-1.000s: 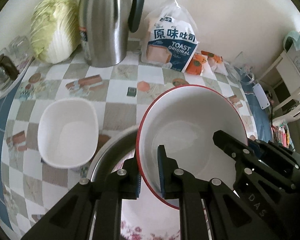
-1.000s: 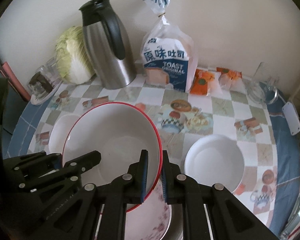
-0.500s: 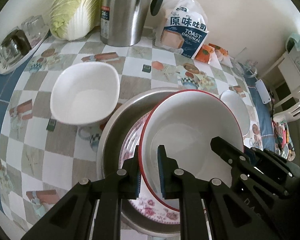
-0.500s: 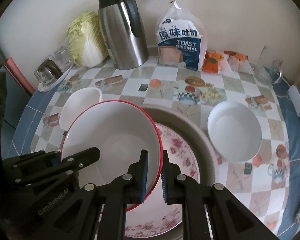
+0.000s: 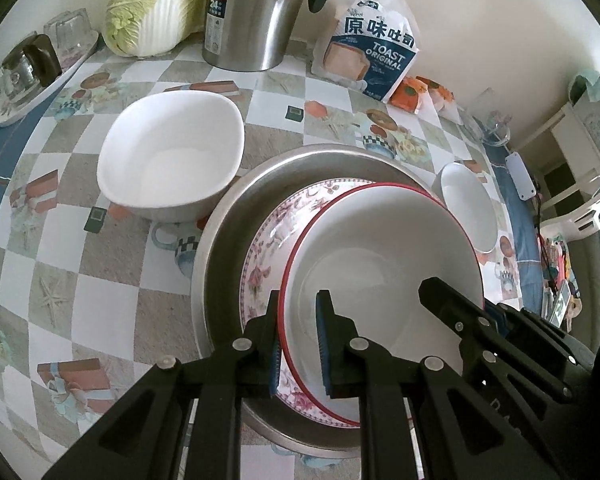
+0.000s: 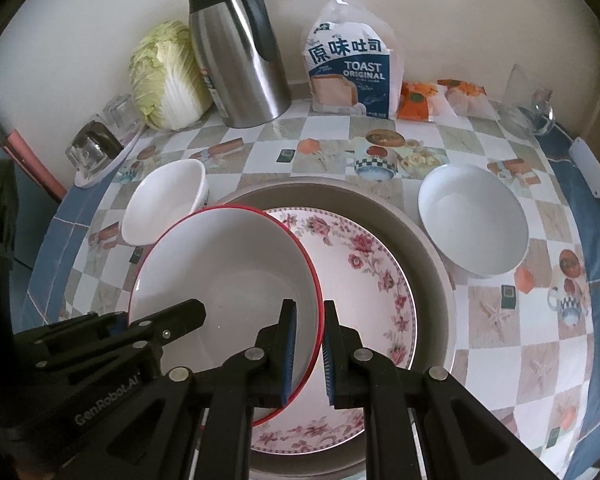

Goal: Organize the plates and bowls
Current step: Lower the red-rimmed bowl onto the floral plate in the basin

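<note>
White bowl [image 5: 384, 256] with a thin red rim, sitting just ahead of the black grippers, whose pads are blue. Under it a white plate [image 6: 364, 264] covered in pink-red roses, inside a dull grey metal basin [image 6: 428, 240]. Two plain white bowls, one off to the left [image 5: 172, 160], one to the right [image 6: 474, 220]. Tablecloth [image 5: 112, 300] is white and beige-grey checks with little printed cups, gifts and starfish, blue border. Further back: pale green-white cabbage [image 6: 166, 76], steel jug [image 6: 240, 60] with black handle, navy-and-white toast bag [image 6: 350, 72], orange packets [image 6: 418, 100].
</note>
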Available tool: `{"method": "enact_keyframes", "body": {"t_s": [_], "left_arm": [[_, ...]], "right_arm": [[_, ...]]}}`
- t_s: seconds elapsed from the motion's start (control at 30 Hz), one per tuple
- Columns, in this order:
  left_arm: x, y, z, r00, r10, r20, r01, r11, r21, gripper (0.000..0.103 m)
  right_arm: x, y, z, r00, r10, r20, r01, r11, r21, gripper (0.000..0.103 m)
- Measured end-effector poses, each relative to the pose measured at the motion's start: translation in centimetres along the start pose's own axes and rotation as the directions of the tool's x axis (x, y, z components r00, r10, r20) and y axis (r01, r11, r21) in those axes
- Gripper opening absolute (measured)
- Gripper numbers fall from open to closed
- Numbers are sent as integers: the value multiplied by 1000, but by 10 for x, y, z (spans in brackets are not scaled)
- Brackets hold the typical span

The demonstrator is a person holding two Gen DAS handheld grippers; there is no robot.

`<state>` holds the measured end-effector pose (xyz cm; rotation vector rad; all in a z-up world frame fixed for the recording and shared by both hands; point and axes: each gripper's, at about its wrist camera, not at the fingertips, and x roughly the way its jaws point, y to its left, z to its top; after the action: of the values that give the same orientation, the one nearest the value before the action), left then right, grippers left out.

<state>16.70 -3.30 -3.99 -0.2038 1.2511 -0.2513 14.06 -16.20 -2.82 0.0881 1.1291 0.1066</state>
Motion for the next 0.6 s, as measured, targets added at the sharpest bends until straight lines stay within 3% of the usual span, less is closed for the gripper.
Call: {"method": "enact_keyframes", "body": {"t_s": [0.6], "left_arm": [[10, -6, 3, 1000, 13, -24, -12, 999, 31, 14]], "right_arm": [[10, -11, -5, 1000, 2, -9, -2, 998, 60, 14]]}}
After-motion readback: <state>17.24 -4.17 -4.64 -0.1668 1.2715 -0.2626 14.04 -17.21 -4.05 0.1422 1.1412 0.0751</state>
